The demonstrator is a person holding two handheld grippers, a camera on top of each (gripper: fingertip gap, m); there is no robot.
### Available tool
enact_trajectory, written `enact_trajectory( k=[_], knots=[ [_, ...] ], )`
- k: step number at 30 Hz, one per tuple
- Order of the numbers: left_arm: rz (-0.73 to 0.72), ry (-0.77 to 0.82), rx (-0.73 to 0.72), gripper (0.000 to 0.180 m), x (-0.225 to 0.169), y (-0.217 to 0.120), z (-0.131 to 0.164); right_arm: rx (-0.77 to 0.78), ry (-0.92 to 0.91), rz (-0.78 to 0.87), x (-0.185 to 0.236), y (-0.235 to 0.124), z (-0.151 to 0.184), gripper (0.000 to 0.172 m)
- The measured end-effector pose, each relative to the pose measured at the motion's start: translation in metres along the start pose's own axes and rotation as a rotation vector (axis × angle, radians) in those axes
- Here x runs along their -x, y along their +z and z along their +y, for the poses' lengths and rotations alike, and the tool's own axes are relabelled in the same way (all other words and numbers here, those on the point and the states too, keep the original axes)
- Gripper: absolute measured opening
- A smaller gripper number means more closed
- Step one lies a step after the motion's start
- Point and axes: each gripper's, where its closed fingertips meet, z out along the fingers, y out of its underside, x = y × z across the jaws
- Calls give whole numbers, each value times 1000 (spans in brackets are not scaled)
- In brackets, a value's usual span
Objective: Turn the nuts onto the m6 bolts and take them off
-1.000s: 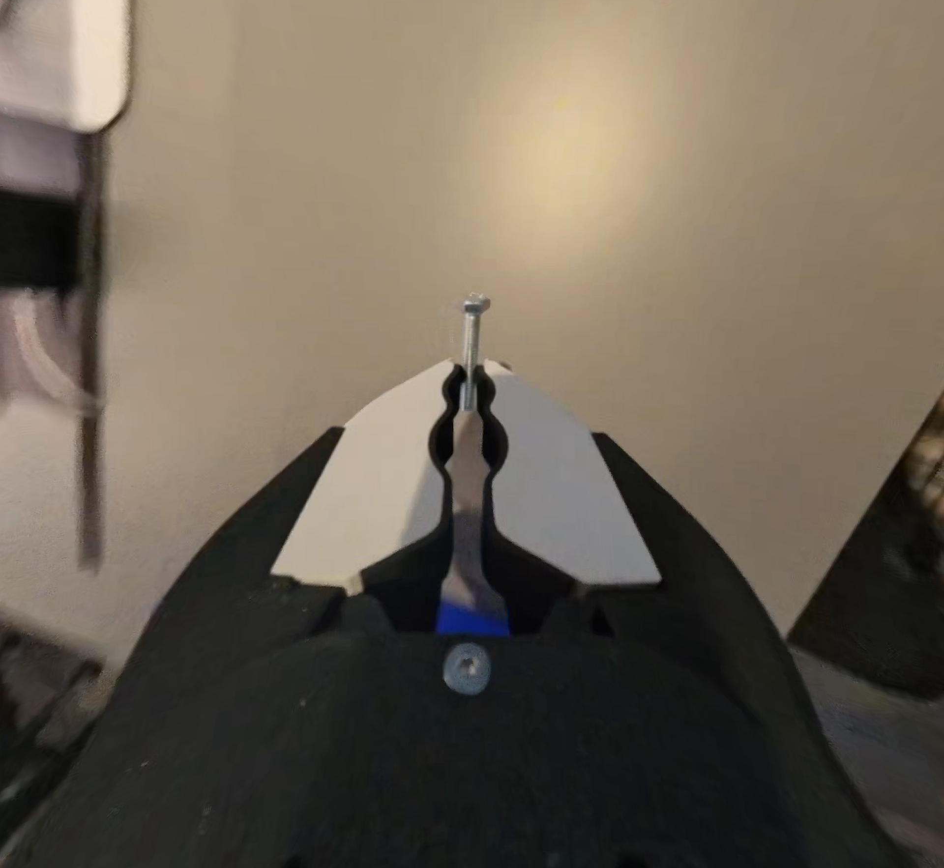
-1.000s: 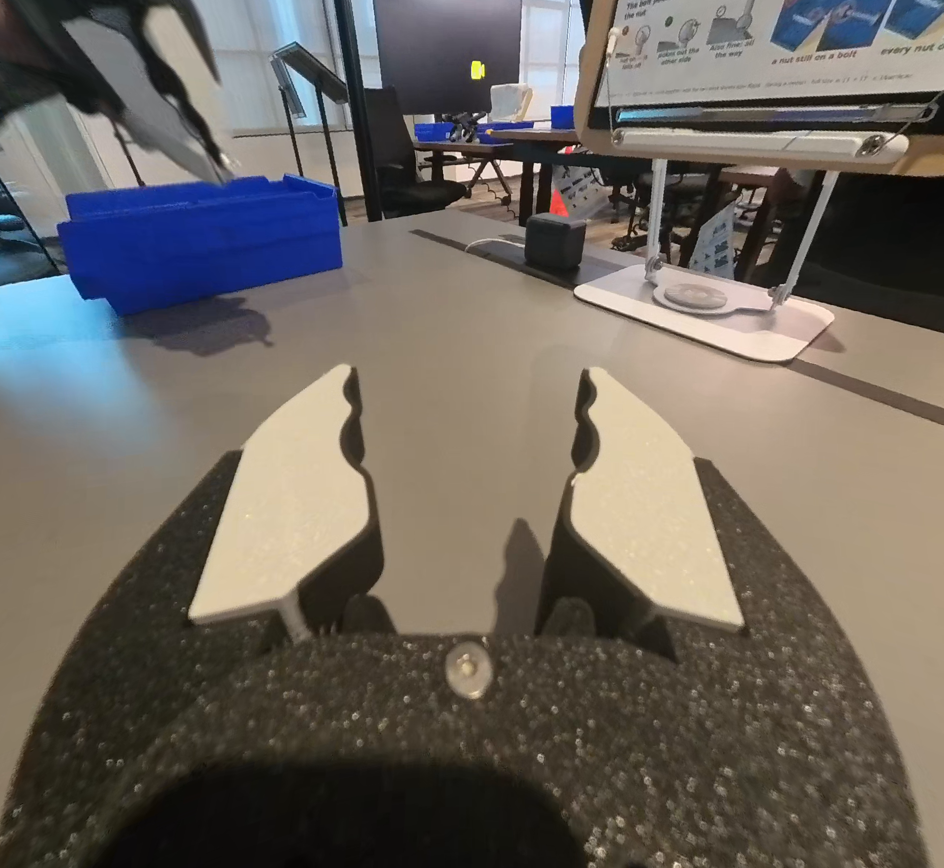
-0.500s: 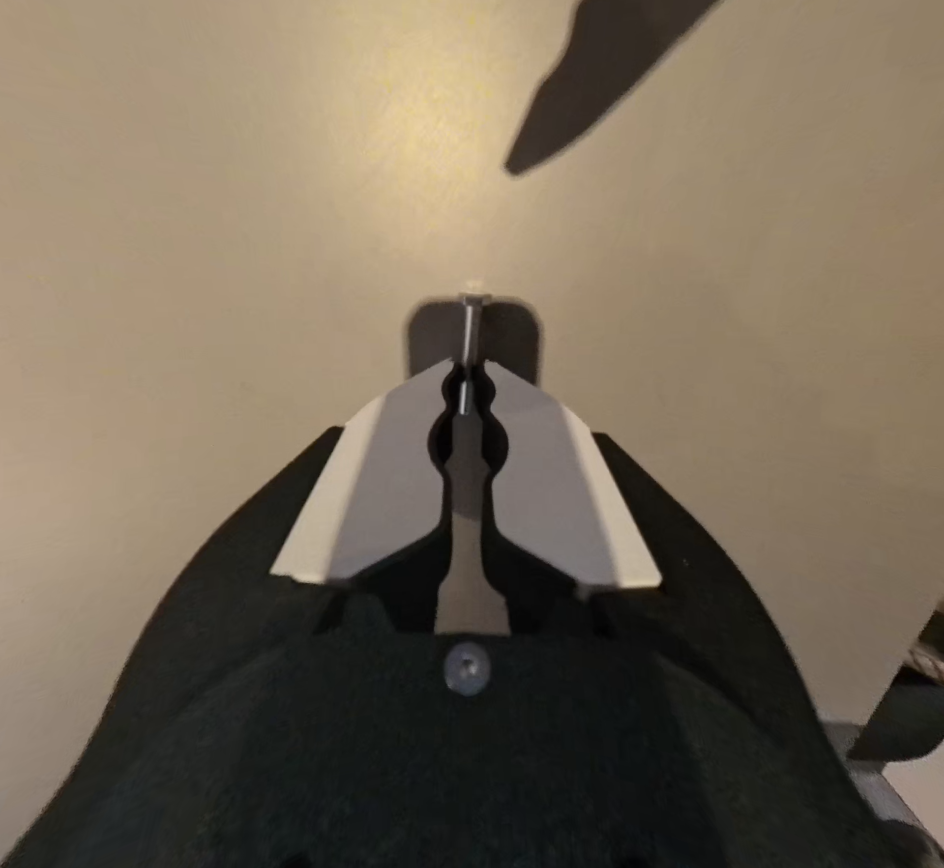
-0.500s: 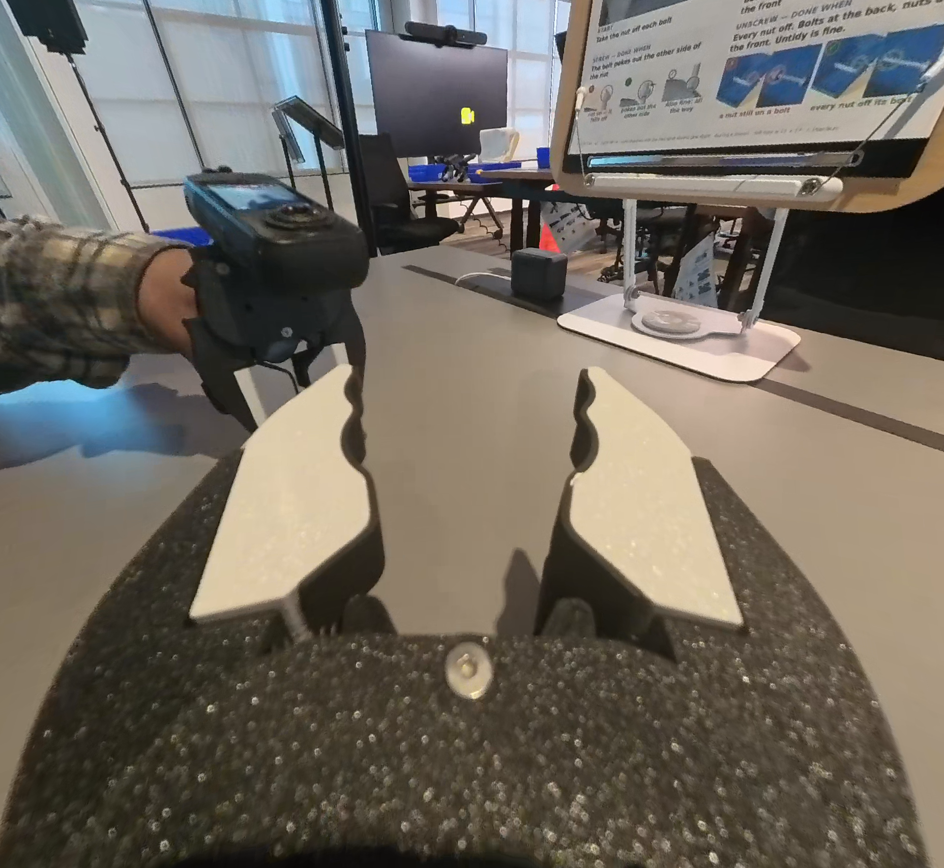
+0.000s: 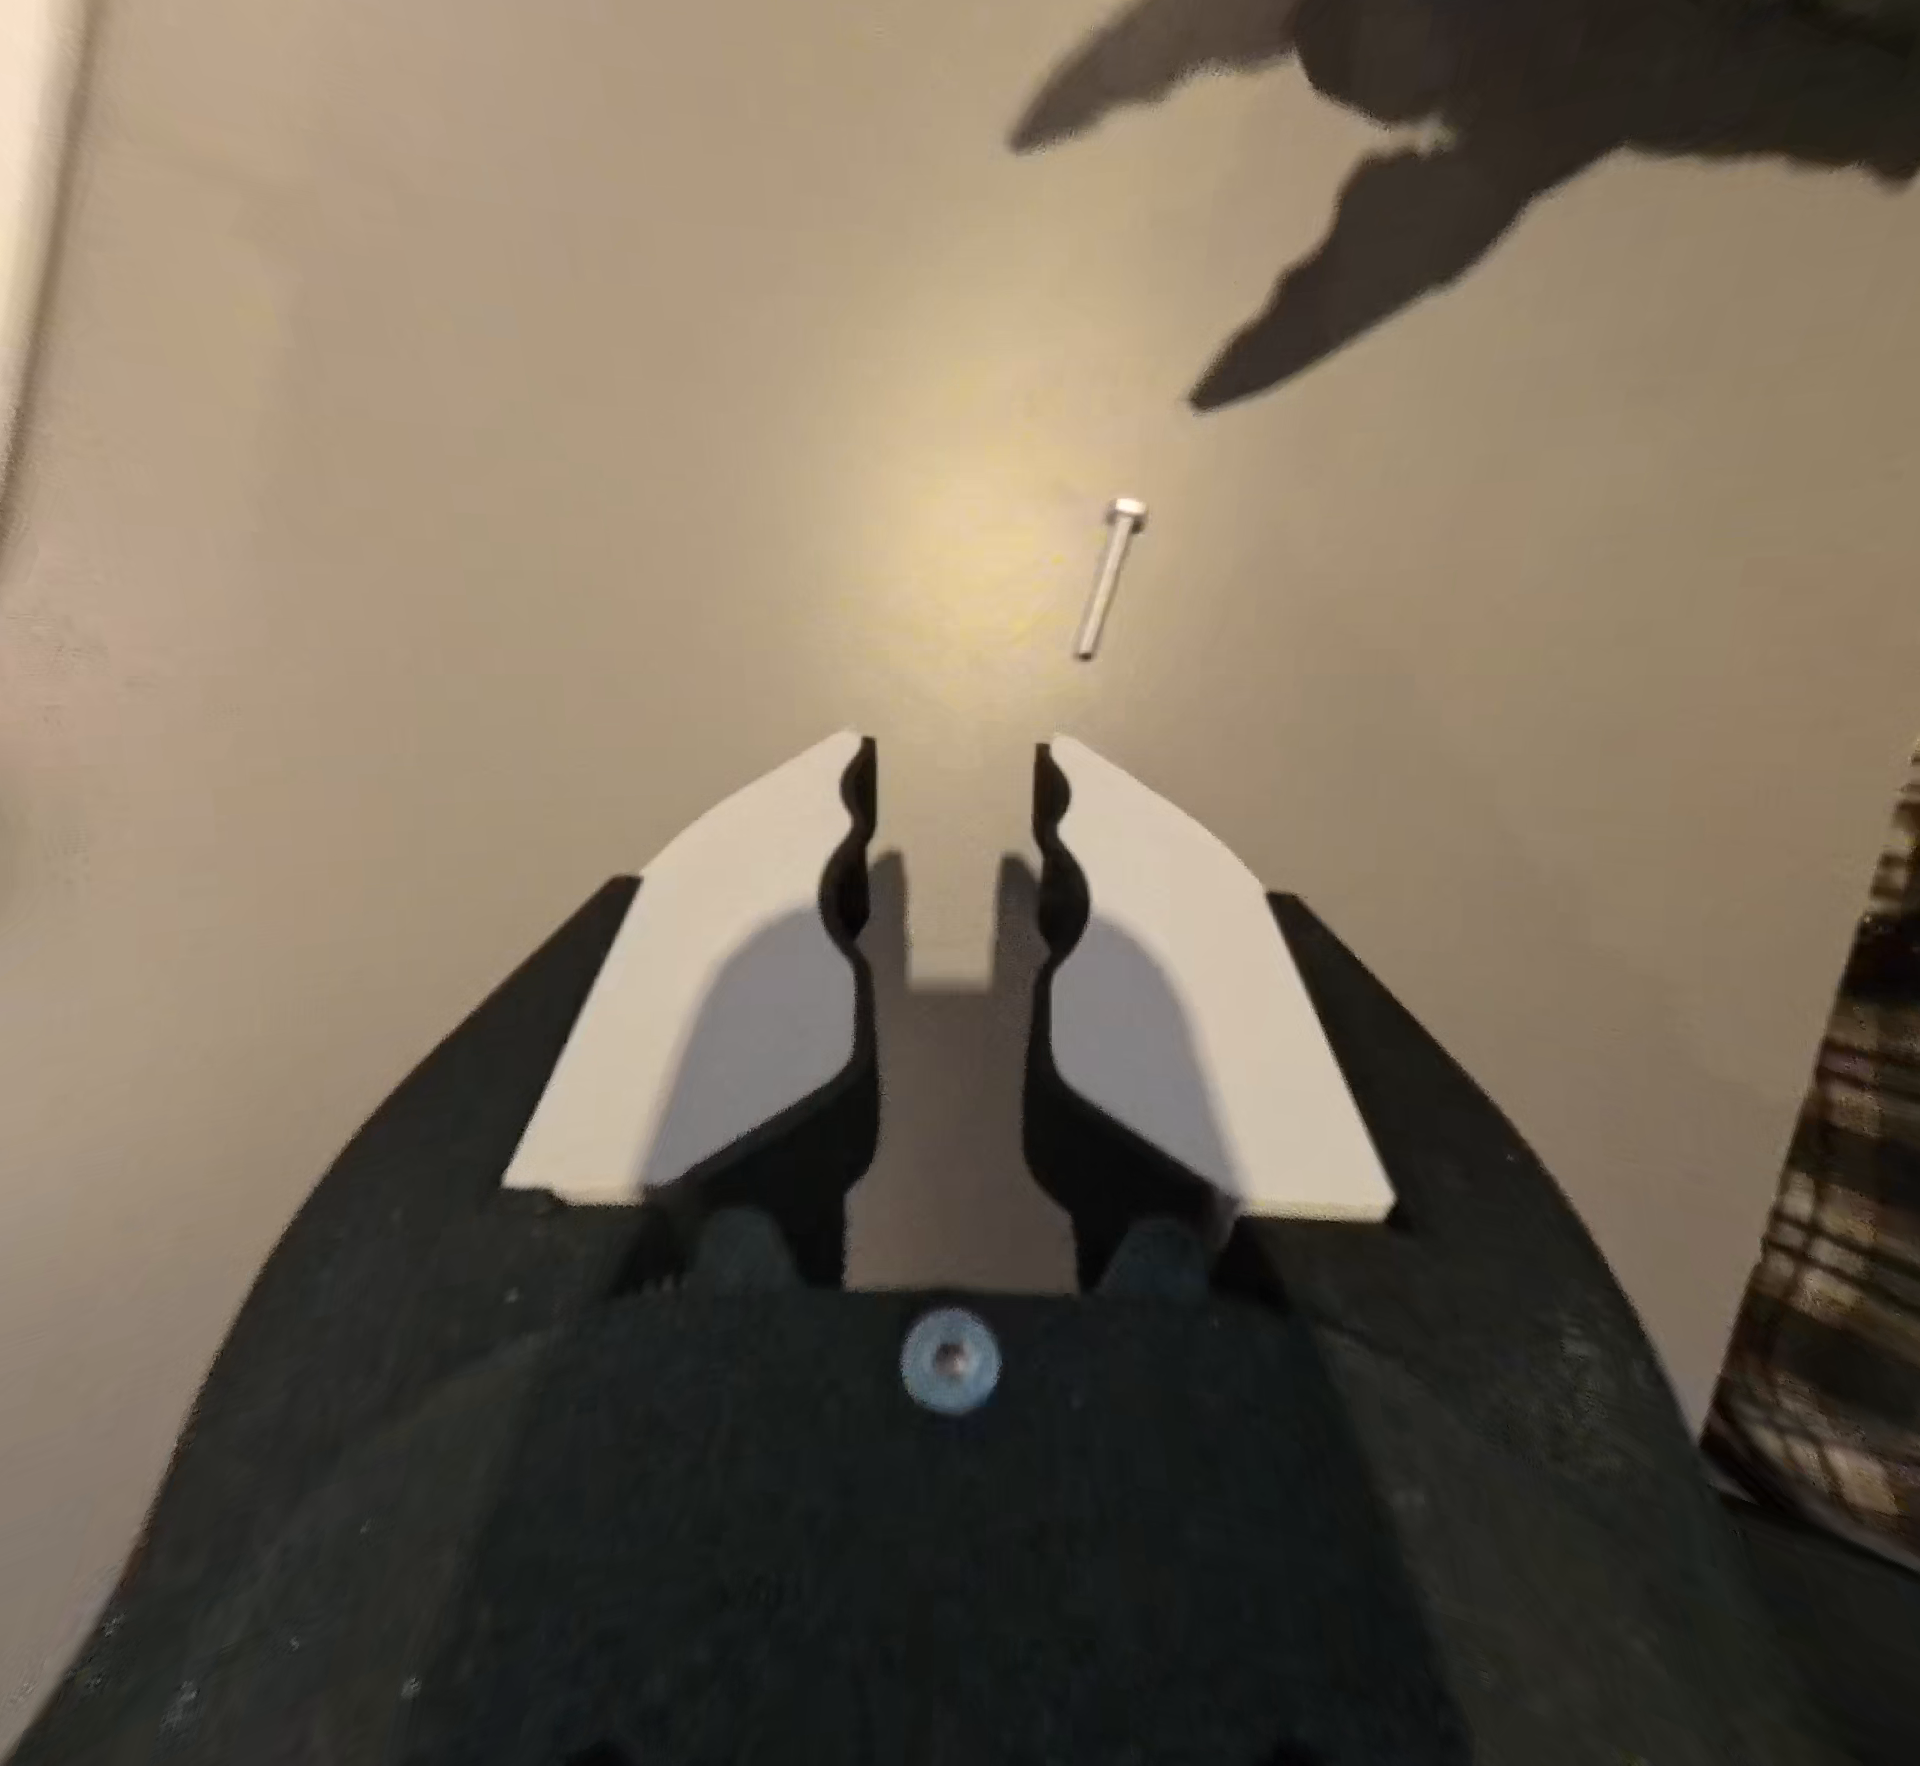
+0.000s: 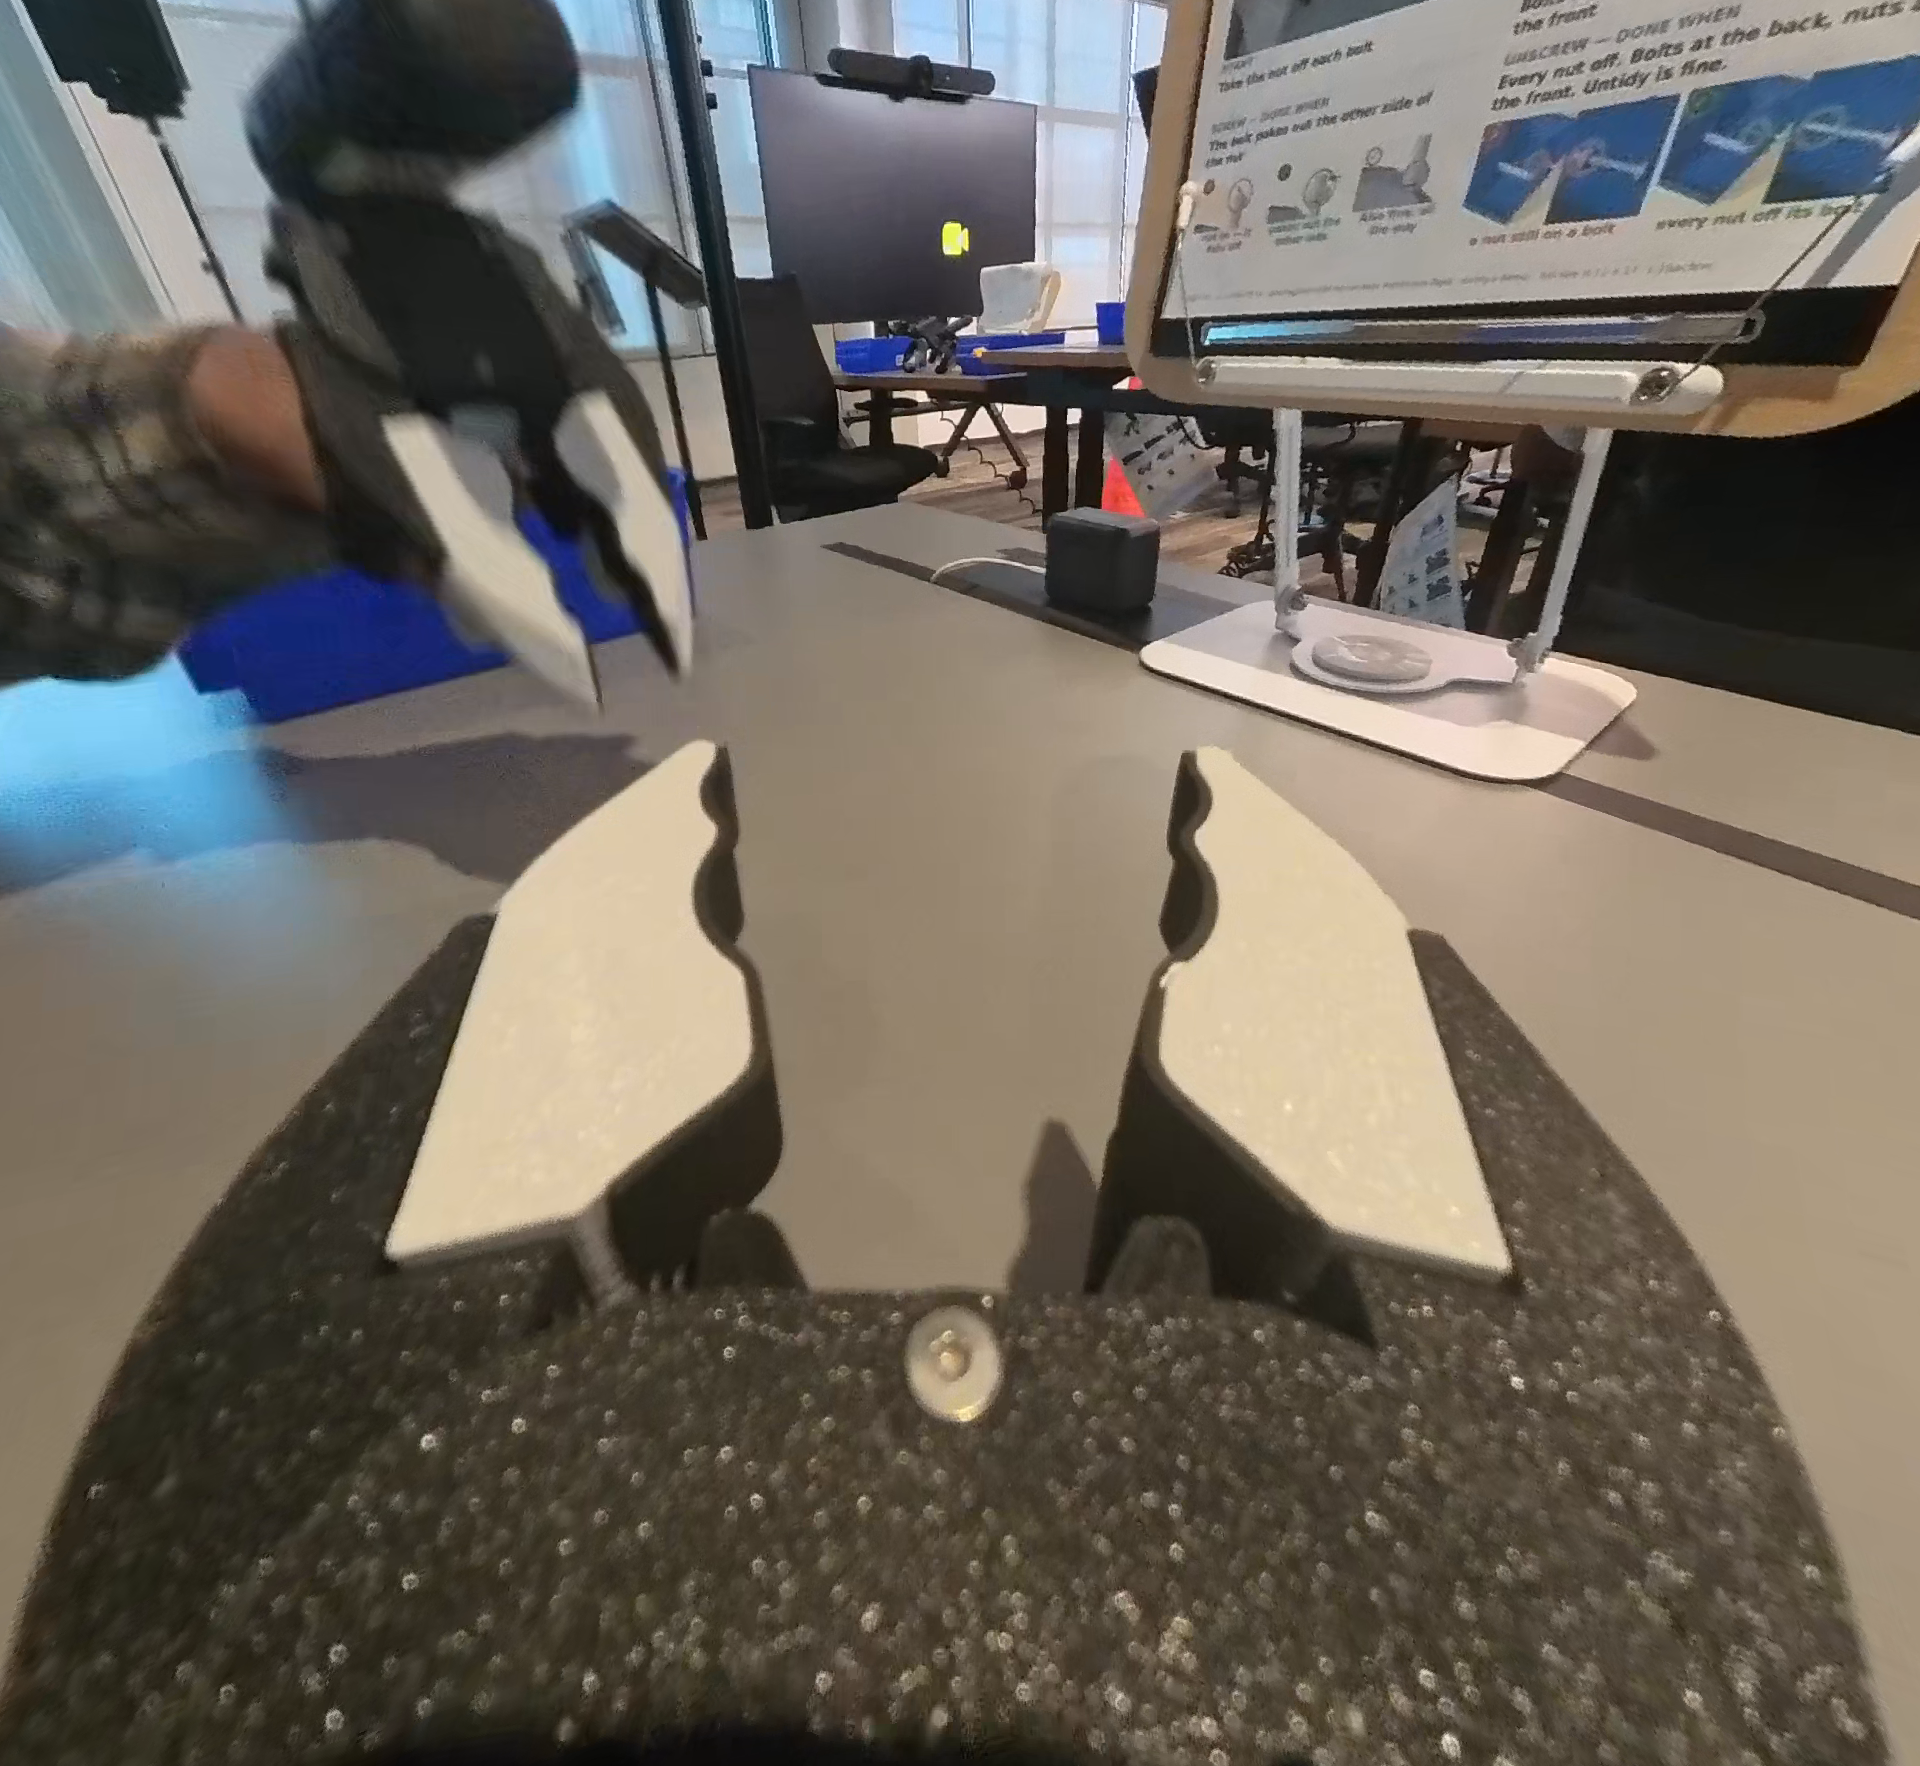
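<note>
Two grippers: both parted, nothing between the fingers of either.
Left gripper: fingers a modest way apart, pointing down at bare table.
Bolt: loose on the table at one o'clock of the left fingertips, near but clear of them, no nut seen on it.
Right gripper: spread wide, low over open table.
Room: blue bin at ten o'clock, white stand base at two o'clock, both well apart.
</note>
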Motion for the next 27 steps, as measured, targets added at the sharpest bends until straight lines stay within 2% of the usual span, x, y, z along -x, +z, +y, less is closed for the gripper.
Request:
enact_trajectory(
  k=[2, 4, 8, 11, 15, 19, 23, 27],
  knots=[
    [-84, -69, -100, 30, 26, -50, 6, 8, -3, -1, 1, 1, 2, 80],
    [-205, -166, -167, 32, 60, -103, 27, 18, 2, -7, 2, 2, 4, 80],
    [-472, -440, -214, 34, 132, -195, 115, 33, 10, 1, 2, 3, 6, 80],
    [-594, -693, -269, 33, 167, -230, 193, 42, 16, 11, 0, 4, 8, 80],
    [-628, -979, -332, 31, 189, -225, 268, 35, 39, -4, 3, 5, 7, 81],
    [-597, -1166, -254, 29, 202, -202, 315, 41, 36, -10, 4, 5, 9, 80],
    [-552, -1302, -137, 29, 207, -185, 346, 43, 39, -7, 3, 5, 9, 80],
    [-531, -1339, -83, 27, 212, -172, 353, 26, 44, -13, 4, 4, 4, 80]
  ],
)
